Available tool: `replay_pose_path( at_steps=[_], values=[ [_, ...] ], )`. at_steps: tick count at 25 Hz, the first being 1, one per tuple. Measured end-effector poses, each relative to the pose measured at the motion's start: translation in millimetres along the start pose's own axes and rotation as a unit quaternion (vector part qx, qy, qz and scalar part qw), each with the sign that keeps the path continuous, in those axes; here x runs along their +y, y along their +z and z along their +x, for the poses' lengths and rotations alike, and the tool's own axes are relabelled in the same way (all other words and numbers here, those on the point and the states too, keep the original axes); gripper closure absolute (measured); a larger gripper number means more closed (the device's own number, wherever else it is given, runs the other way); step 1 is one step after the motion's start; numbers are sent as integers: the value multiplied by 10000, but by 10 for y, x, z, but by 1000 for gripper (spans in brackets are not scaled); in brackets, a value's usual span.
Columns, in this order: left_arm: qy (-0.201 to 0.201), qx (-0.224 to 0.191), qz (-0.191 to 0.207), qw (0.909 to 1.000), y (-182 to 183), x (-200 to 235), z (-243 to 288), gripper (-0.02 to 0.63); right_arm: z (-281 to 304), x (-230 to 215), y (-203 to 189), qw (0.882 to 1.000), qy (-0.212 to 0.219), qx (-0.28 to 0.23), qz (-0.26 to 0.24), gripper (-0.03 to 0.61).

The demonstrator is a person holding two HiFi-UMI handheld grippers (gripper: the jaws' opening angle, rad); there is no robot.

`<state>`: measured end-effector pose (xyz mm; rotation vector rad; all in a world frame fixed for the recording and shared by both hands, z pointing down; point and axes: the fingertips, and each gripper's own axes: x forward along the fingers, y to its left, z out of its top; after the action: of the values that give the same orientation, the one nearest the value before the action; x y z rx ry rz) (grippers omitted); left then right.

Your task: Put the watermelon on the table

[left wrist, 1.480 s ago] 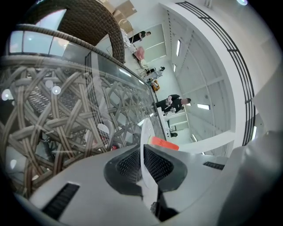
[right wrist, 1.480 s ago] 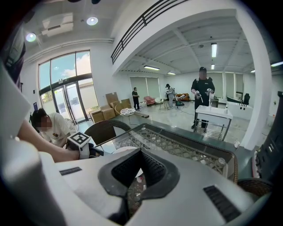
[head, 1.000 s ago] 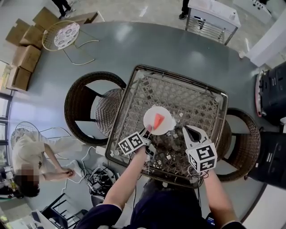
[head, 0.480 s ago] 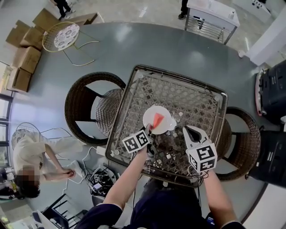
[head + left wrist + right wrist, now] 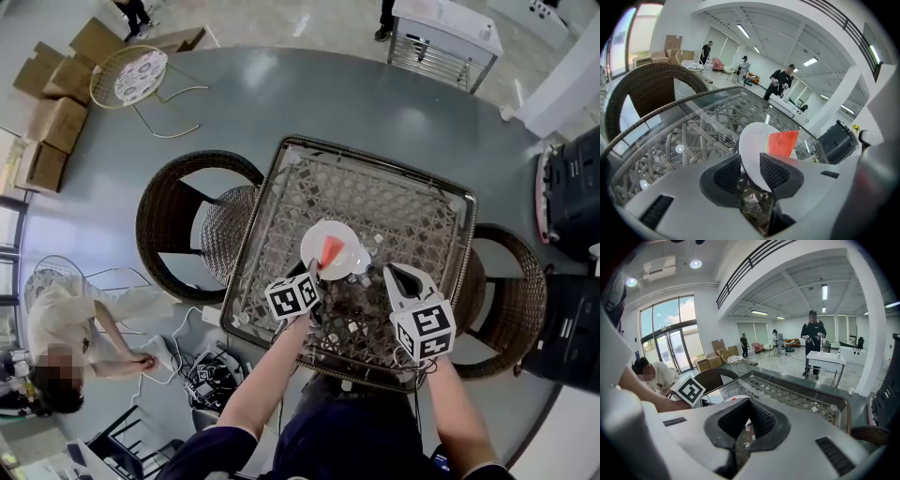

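A red watermelon slice (image 5: 333, 249) (image 5: 783, 143) lies on a white plate (image 5: 319, 239) (image 5: 752, 145) that rests on the glass-topped wicker table (image 5: 394, 197) (image 5: 693, 126). My left gripper (image 5: 314, 277) (image 5: 751, 168) is at the plate's near rim. Its jaws are opening; the rim stands between the pads with a gap on the left side. My right gripper (image 5: 398, 277) (image 5: 749, 404) hangs over the table to the right of the plate, jaws together and empty.
Wicker chairs stand at the table's left (image 5: 178, 225) and right (image 5: 511, 300). A person crouches on the floor at the left (image 5: 75, 328) beside cables (image 5: 202, 375). Cardboard boxes (image 5: 52, 122) and a white cart (image 5: 445, 42) are farther off.
The left gripper has rolled at the plate's rim, its marker cube shifting right, and its jaws have come apart. Plate, slice and right gripper stay where they were.
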<state>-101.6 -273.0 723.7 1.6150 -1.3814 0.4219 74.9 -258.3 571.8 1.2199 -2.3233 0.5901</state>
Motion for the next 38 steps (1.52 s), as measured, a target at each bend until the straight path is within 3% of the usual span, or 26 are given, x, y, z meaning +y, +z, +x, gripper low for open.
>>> replay_pose_path(
  at_steps=[5, 15, 18, 22, 29, 34, 38],
  values=[
    [119, 97, 198, 9997, -25, 1, 11, 499, -31, -2, 4, 10000, 0, -10, 4, 575],
    [417, 162, 198, 9988, 7, 107, -92, 499, -84, -3, 43, 9999, 7, -100, -21, 575],
    [289, 73, 264, 9992, 55, 49, -193, 499, -101, 34, 76, 9999, 39, -142, -51, 575],
    [-157, -186, 800, 9965, 208, -196, -414, 500, -127, 92, 152, 9997, 53, -237, -87, 575],
    [-854, -931, 1797, 9756, 430, -783, -909, 504, -255, 171, 304, 9987, 53, -512, -68, 575],
    [-1024, -1373, 2419, 9551, 554, -1109, -1285, 590, -325, 272, 411, 9973, 72, -725, -8, 577],
    [-1205, -1638, 2681, 9417, 631, -1346, -1540, 607, -391, 320, 499, 9959, 70, -903, 42, 575]
  ],
)
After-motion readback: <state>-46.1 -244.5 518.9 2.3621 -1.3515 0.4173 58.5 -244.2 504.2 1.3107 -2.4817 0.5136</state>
